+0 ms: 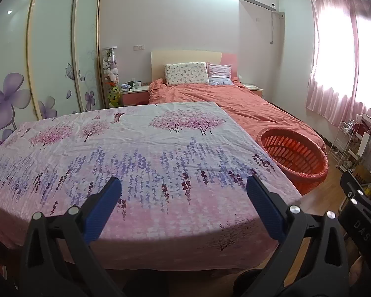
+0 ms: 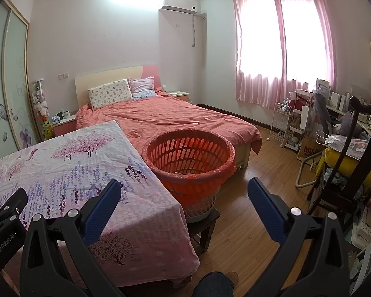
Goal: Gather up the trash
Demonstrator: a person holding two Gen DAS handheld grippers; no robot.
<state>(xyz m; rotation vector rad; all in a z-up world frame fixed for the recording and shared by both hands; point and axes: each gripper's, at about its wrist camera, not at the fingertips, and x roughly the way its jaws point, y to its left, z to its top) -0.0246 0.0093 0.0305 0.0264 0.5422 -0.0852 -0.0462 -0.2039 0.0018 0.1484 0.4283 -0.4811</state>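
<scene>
I see the orange slatted basket, lined with a thin orange bag, standing on a small dark stool just beside the table's right edge, in front of the bed. The flowered cloth covers the table, bare of litter. My left gripper hangs over it, fingers spread wide, empty. My right gripper is likewise spread, holding nothing.

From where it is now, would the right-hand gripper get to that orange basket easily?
Probably yes. The right gripper is open and empty, and the orange basket stands just ahead on a dark stool, beside the flowered table cover. Nothing lies between them.
</scene>
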